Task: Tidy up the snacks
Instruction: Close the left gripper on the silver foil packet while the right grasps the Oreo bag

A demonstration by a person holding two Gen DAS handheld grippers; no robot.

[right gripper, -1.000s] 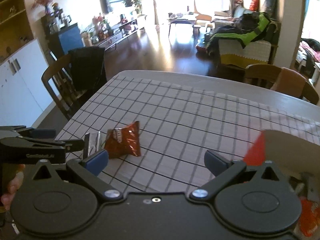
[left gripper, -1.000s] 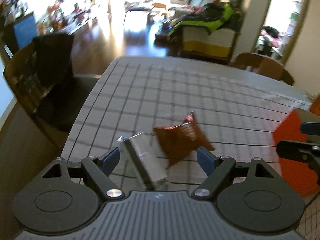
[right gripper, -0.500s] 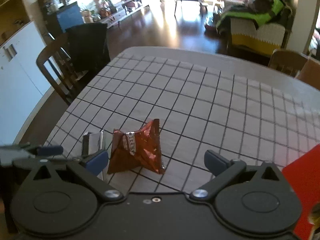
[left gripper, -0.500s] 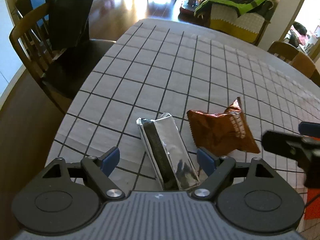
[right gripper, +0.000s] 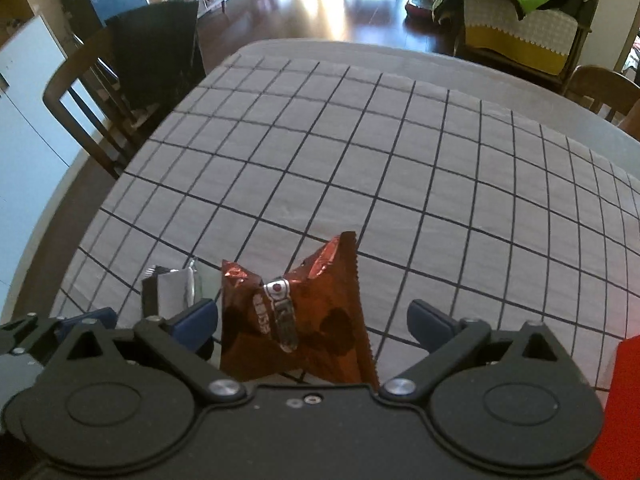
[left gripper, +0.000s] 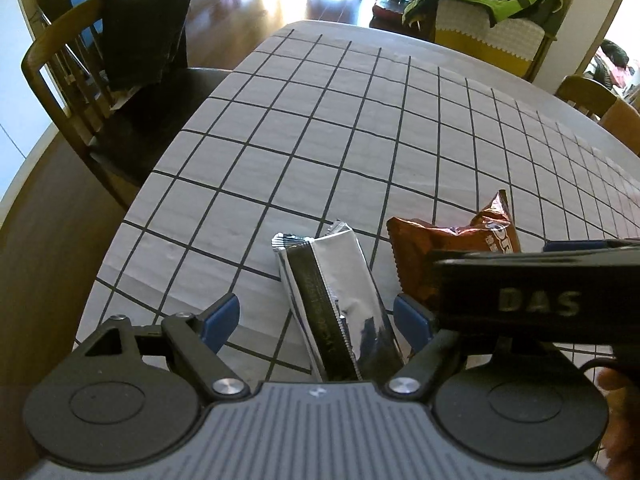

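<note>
Silver pack lies flat on the checked desk between the spread jaws of the left claw, untouched. Just beside it, the brown bag sits between the equally wide right claw. Neither snack is gripped yet, so sorting seems barely begun.

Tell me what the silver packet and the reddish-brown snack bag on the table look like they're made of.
Silver packet: likely metallised foil film, glossy; it mirrors light and has a crimped end seal. Reddish-brown snack bag: probably shiny plastic or foil laminate; it is crinkled, with bright glints and a serrated edge. Neither can be confirmed by look alone.
</note>
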